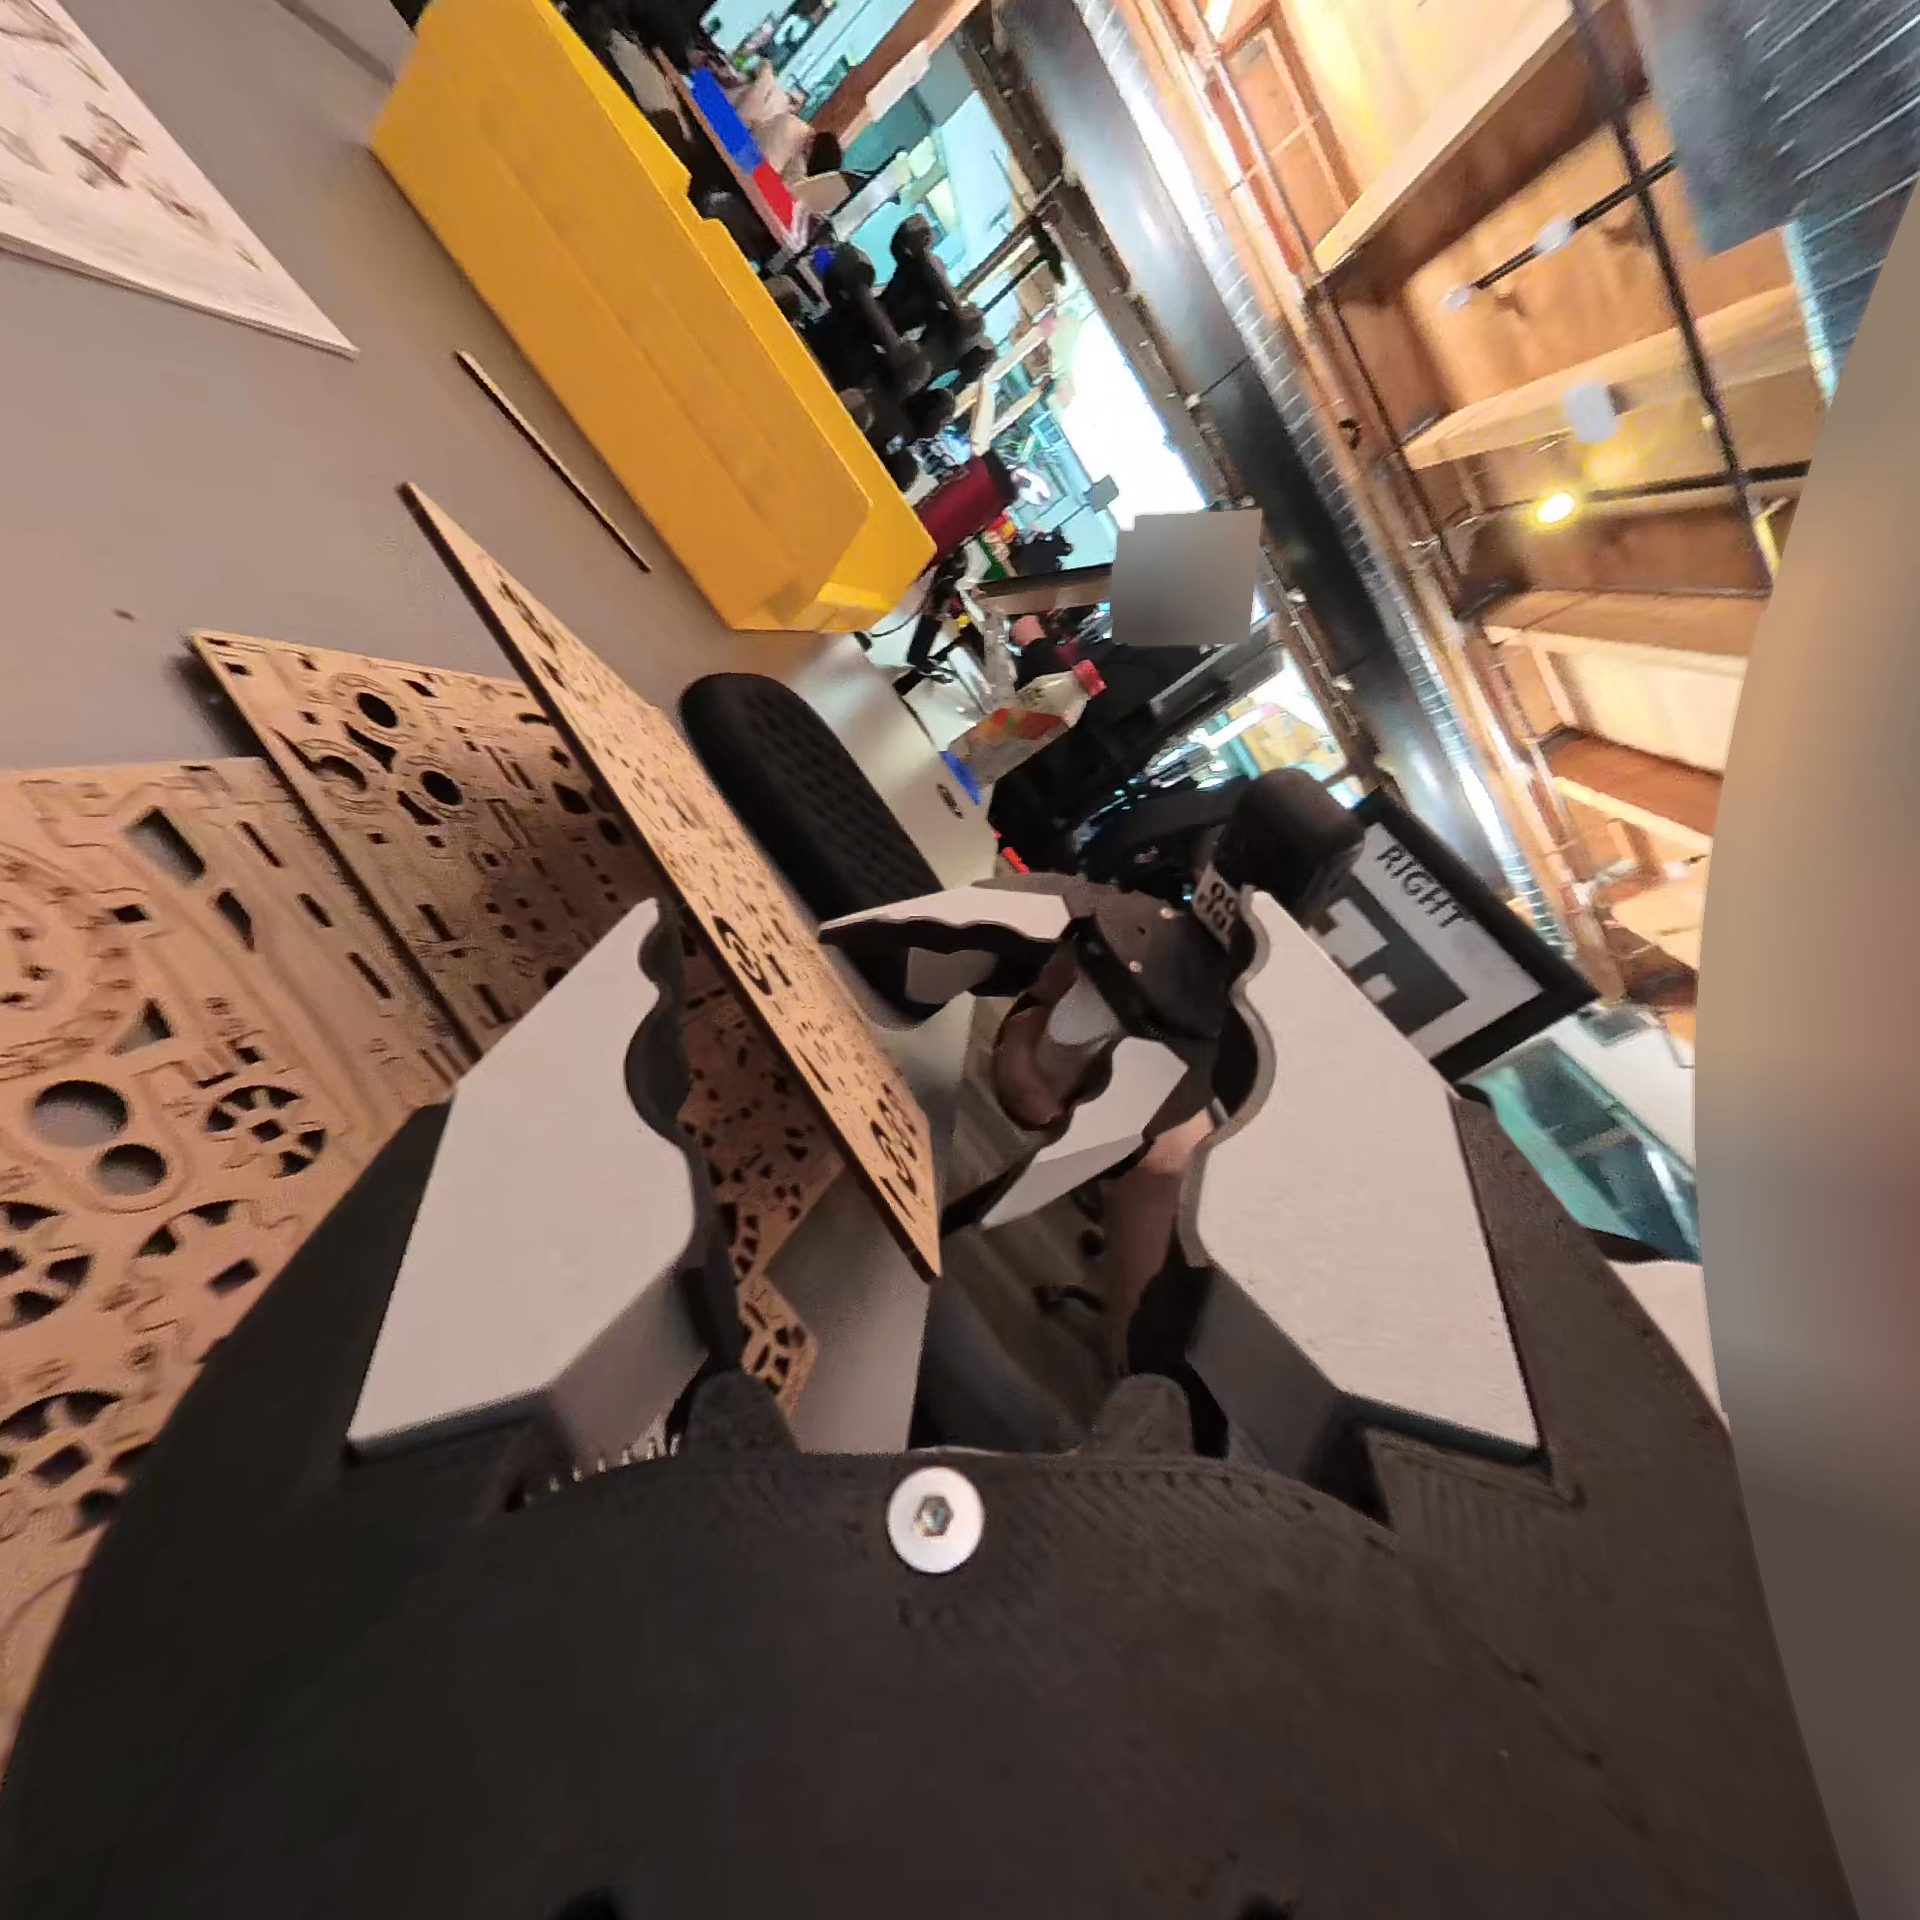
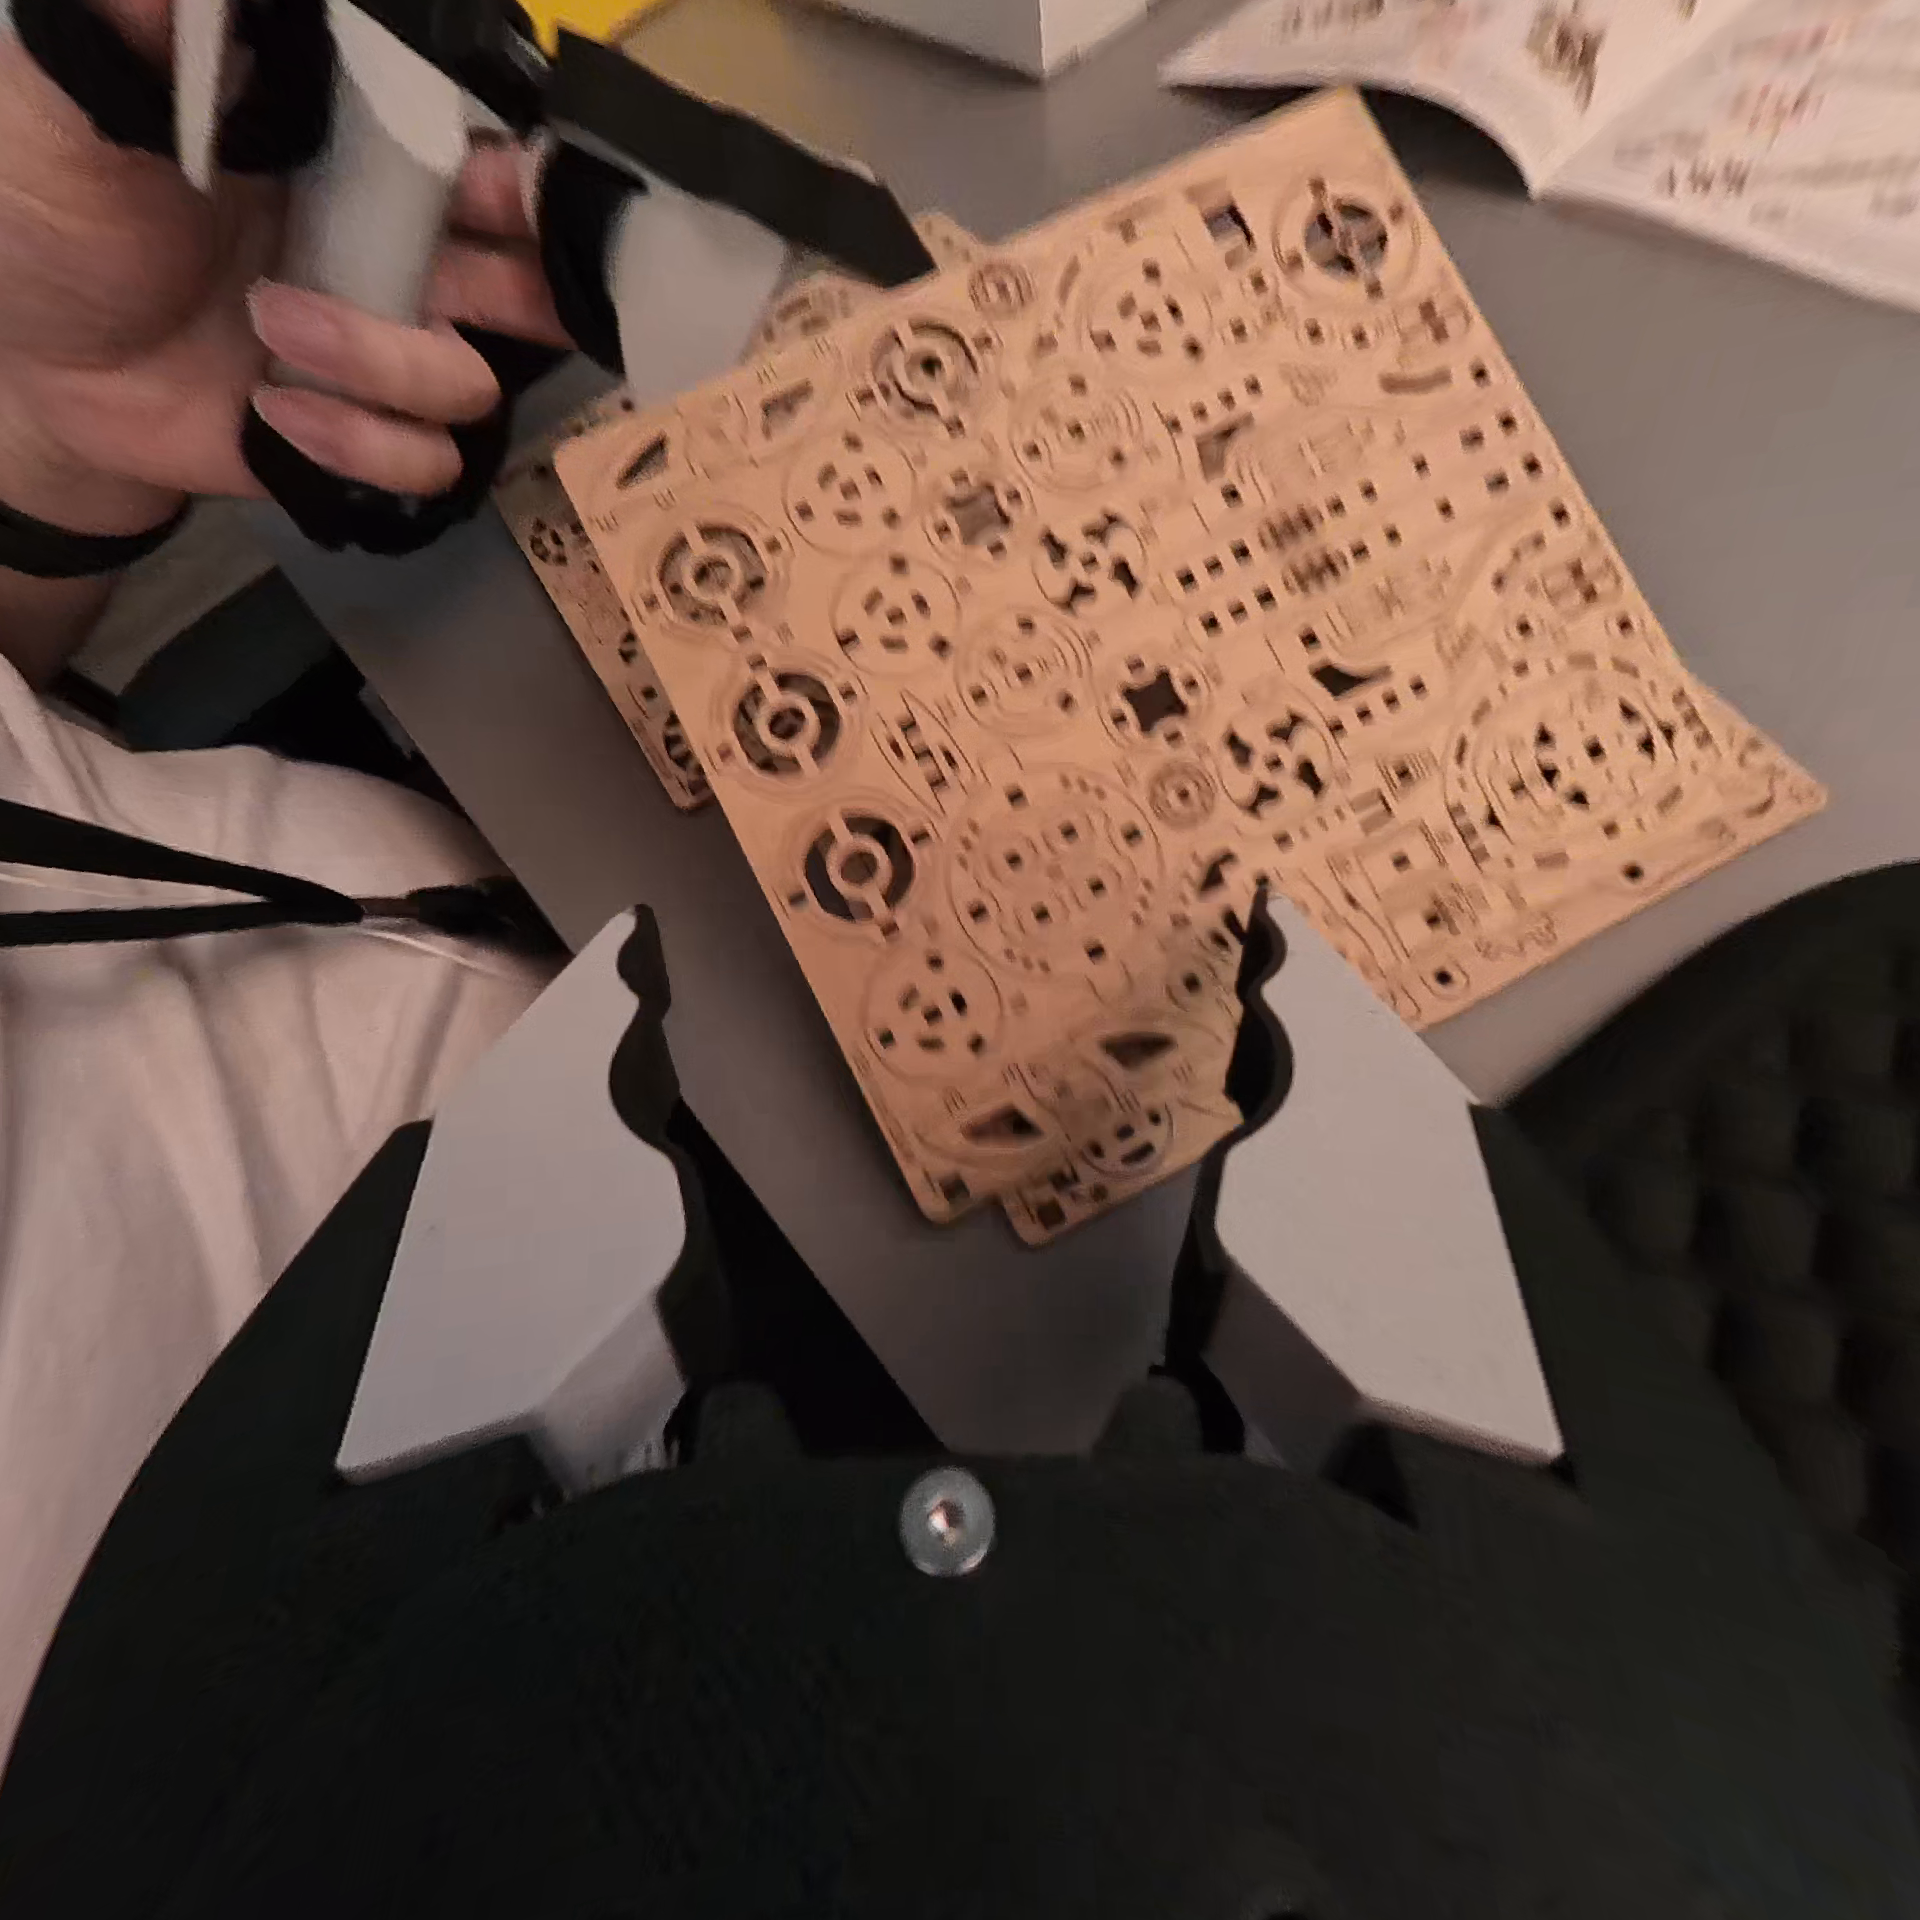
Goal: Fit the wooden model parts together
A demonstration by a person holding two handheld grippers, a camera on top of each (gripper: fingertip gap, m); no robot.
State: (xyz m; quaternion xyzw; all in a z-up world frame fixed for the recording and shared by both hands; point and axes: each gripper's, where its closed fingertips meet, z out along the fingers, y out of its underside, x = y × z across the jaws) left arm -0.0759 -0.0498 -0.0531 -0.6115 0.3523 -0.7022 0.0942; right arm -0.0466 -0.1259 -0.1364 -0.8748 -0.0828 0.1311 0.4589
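A laser-cut wooden sheet (image 1: pixel 665 748) stands tilted up off the table, between the wide-open fingers of my left gripper (image 1: pixel 951 914), and seems to lean on the inner side of the left finger. A second sheet shows just under it. In the right wrist view the same sheet (image 2: pixel 1143 675) has its near corner between the open fingers of my right gripper (image 2: pixel 951 920). The right fingertip overlaps the sheet's edge. The right gripper's fingers (image 1: pixel 956 971) show beyond the sheet. A hand (image 2: pixel 156 260) holds the left gripper, whose fingers (image 2: pixel 686 260) are at the sheet's far left corner.
More cut wooden sheets (image 1: pixel 416 810) lie flat on the grey table (image 1: pixel 208 468). Yellow bins (image 1: pixel 644 312) and a thin wooden piece (image 1: pixel 551 462) are behind them. An open instruction booklet (image 2: pixel 1662 125) lies at the far right. A black mesh chair (image 2: pixel 1766 1143) stands by the table edge.
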